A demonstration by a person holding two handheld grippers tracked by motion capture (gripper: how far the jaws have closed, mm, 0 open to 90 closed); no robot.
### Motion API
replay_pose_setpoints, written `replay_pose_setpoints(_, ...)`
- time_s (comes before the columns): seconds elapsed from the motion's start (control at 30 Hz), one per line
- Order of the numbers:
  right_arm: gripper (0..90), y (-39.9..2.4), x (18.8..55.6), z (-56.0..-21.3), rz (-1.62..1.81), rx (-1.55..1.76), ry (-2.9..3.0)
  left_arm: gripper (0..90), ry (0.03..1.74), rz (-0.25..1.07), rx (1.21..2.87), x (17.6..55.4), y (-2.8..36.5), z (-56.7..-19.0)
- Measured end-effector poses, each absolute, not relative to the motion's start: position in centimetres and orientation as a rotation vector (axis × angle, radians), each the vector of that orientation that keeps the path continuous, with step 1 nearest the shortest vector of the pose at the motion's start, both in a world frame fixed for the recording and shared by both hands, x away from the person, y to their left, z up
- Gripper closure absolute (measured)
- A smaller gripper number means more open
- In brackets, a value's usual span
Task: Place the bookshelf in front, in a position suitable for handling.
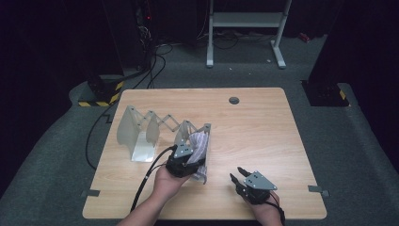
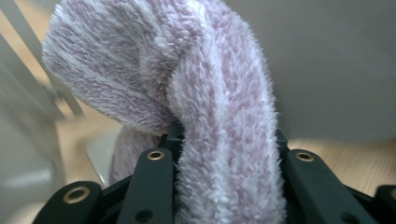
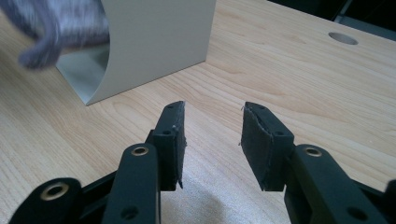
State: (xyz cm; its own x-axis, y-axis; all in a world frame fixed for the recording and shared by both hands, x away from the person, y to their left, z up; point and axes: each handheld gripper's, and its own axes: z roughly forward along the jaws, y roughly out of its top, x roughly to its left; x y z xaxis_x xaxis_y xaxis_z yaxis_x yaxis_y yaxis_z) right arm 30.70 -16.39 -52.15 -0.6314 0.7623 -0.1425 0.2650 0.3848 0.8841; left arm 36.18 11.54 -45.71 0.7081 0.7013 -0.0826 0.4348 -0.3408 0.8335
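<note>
A soft, limp fleece sock (image 2: 219, 116) is clamped at mid-length by the left hand-held gripper (image 1: 184, 162) beside an accordion rack (image 1: 155, 129); the right hand-held gripper (image 3: 212, 140) is held half-open, empty.

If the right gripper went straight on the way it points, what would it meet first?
Probably bare table. The right gripper, jaws open and empty, points across the wood; the grey rack panel stands off to the left of that line, though depth is hard to judge.

The wooden worktop (image 1: 263, 127) is carrying an expanding grey divider rack (image 1: 141, 134), standing at its left side.
</note>
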Motion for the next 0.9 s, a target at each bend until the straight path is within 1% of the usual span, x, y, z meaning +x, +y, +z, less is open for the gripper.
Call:
replay_pose_setpoints(0.17, 59.7, -16.4, 30.7, -52.2, 1.2, 0.878, 2.107, 65.9, 0.823, 0.429, 1.928, 36.4, 11.8, -41.9)
replay_pose_setpoints(0.27, 59.7, -16.3, 30.7, -52.2, 1.199, 0.879, 2.108, 65.9, 0.809, 0.451, 1.916, 36.6, 11.8, -40.9)
replay_pose_setpoints(0.33, 59.7, -16.3, 30.7, -52.2, 1.199, 0.878, 2.109, 65.9, 0.805, 0.452, 1.925, 36.8, 11.7, -41.1)
replay_pose_setpoints(0.53, 59.6, -16.3, 30.7, -52.2, 1.197, 0.875, 2.111, 66.3, 0.832, 0.418, 1.981, 37.1, 11.4, -43.8)
replay_pose_setpoints(0.9, 59.6, -16.3, 30.7, -52.2, 1.194, 0.871, 2.114, 66.4, 0.925, 0.303, 2.096, 37.5, 10.7, -51.1)
